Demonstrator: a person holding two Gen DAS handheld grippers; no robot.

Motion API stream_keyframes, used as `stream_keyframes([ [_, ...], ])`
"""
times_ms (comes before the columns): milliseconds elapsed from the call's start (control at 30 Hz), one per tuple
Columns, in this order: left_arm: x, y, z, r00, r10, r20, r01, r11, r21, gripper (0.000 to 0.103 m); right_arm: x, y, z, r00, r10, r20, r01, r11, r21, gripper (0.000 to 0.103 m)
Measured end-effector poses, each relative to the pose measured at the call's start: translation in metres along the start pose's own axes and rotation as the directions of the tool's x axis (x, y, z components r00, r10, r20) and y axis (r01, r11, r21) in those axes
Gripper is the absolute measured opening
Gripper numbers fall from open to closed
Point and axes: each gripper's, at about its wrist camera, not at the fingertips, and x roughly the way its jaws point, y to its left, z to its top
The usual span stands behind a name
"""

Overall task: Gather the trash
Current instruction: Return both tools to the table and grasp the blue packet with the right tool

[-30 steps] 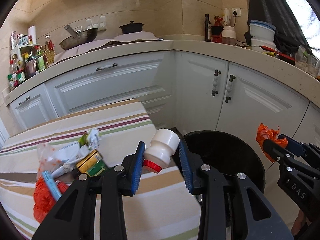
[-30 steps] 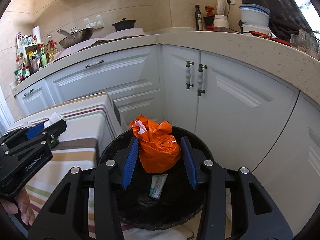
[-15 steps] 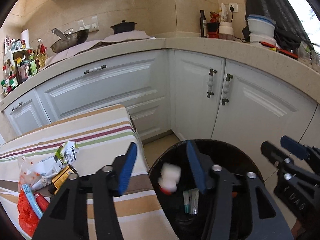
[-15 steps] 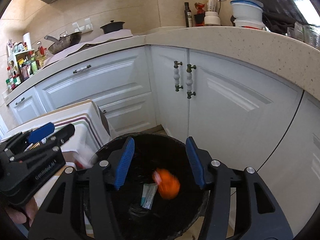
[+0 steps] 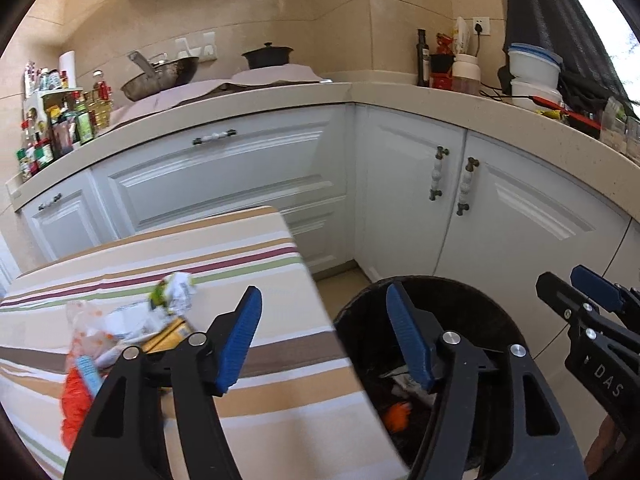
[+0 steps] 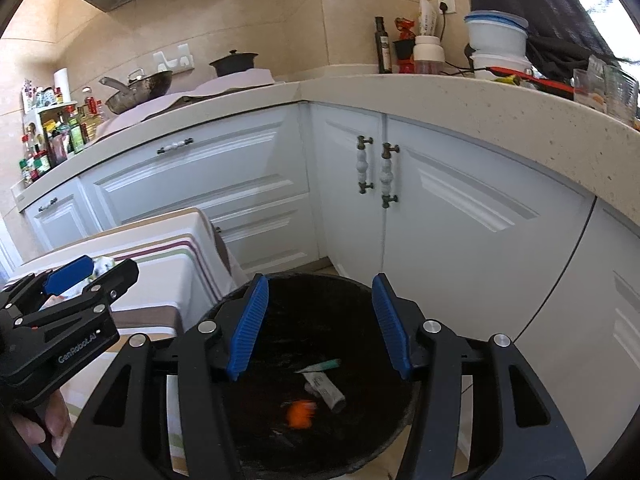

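Remaining trash [image 5: 120, 332]: wrappers and packets heaped on the striped surface [image 5: 208, 264], at nine o'clock of the bin.
Left claw [image 5: 324, 340]: jaws apart and just widened, nothing between them; a second ago they pinched a white bottle.
Bin [image 6: 320, 292]: black, on the floor at three o'clock of the surface; an orange bag [image 6: 300, 414] now lies inside beside a tube [image 6: 324, 386].
Right claw [image 6: 316, 320]: jaws apart, empty, over the bin; the orange bag it carried has dropped.
Meaning: two items binned, the heap awaits.
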Motion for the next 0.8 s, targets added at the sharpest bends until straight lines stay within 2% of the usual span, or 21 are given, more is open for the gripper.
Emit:
stream_keyframes([
  [100,-0.011,0.016,-0.004,1.000,0.022,0.003,-0.022,1.000,-0.006,0.065,-0.003,0.015,0.000,0.999,0.035,-0.003,-0.035,0.999,-0.008,0.053],
  [333,-0.043,0.072,-0.020,0.992,0.128,0.007,-0.127,0.990,-0.055,0.070,-0.007,0.069,-0.006,0.989,0.144,-0.023,-0.145,0.987,-0.061,0.053],
  [467,-0.060,0.110,-0.034,0.975,0.221,-0.004,-0.220,0.972,-0.081,0.071,-0.009,0.108,-0.012,0.975,0.214,-0.050,-0.219,0.970,-0.109,0.053],
  [800,-0.086,0.185,-0.069,0.934,0.349,-0.074,-0.357,0.920,-0.164,0.072,-0.013,0.192,-0.033,0.931,0.339,-0.132,-0.360,0.910,-0.206,0.053],
])
